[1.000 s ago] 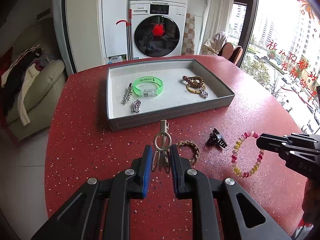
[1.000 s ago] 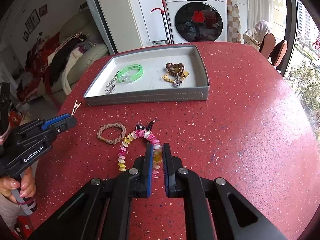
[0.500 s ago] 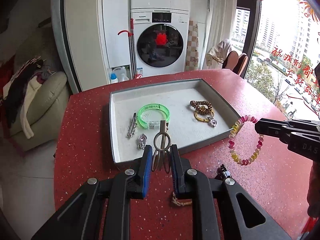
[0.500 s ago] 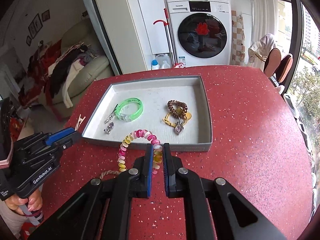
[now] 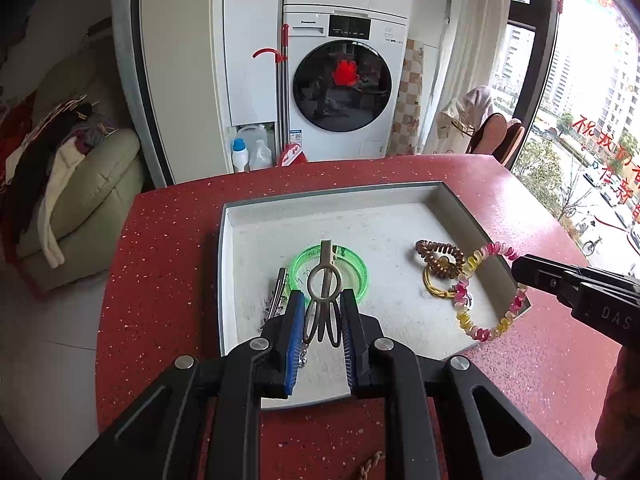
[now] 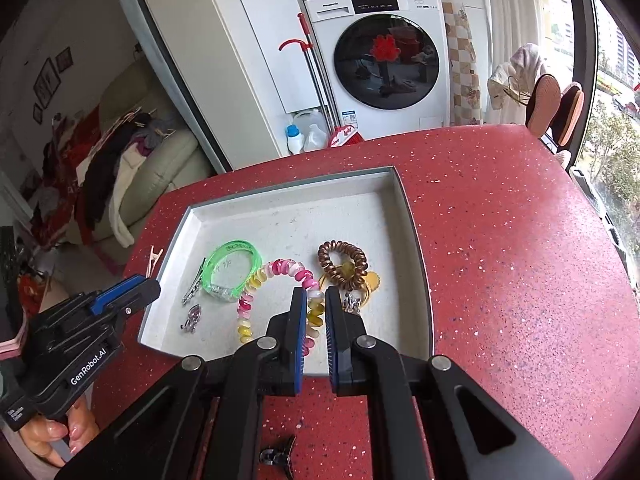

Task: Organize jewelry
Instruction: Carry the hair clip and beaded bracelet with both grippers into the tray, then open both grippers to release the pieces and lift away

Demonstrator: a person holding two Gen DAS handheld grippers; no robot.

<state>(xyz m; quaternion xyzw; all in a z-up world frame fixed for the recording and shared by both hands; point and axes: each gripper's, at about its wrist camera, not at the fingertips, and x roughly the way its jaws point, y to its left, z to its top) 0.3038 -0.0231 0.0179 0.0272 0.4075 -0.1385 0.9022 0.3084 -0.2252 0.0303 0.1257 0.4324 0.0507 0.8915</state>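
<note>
Left wrist view
Left gripper [image 5: 322,320]: clamped on a bronze metal hair clip [image 5: 323,280], whose prongs sit between the blue pads while its loop and tip stick out toward 12 o'clock.
Hair clip position: held above the grey tray [image 5: 448,200], over the green bangle [image 5: 356,264] lying inside.
Tray contents: silver clip [image 5: 277,292] at 9 o'clock of the bangle; brown coil tie [image 5: 440,258] with a yellow ring at 3 o'clock of it.
Right gripper [image 5: 520,270]: enters from 3 o'clock, pinched on the pink-and-yellow coil bracelet [image 5: 466,280], which hangs over the tray's right part.
Desk [image 5: 160,260]: red speckled; a braided band [image 5: 370,464] shows at 6 o'clock, outside the tray.

Right wrist view
Right gripper [image 6: 316,312]: pads pressed together on the coil bracelet [image 6: 280,270], which arcs out toward 10 o'clock.
Bracelet position: over the tray [image 6: 406,208], between the green bangle [image 6: 232,268] and the brown coil tie [image 6: 342,260].
Left gripper [image 6: 154,284]: at 9 o'clock by the tray's left rim, the hair clip tip [image 6: 154,254] poking beyond it; a hand [image 6: 52,432] holds its handle.
Desk [image 6: 520,260]: a dark claw clip [image 6: 276,454] lies at 6 o'clock, outside the tray.
</note>
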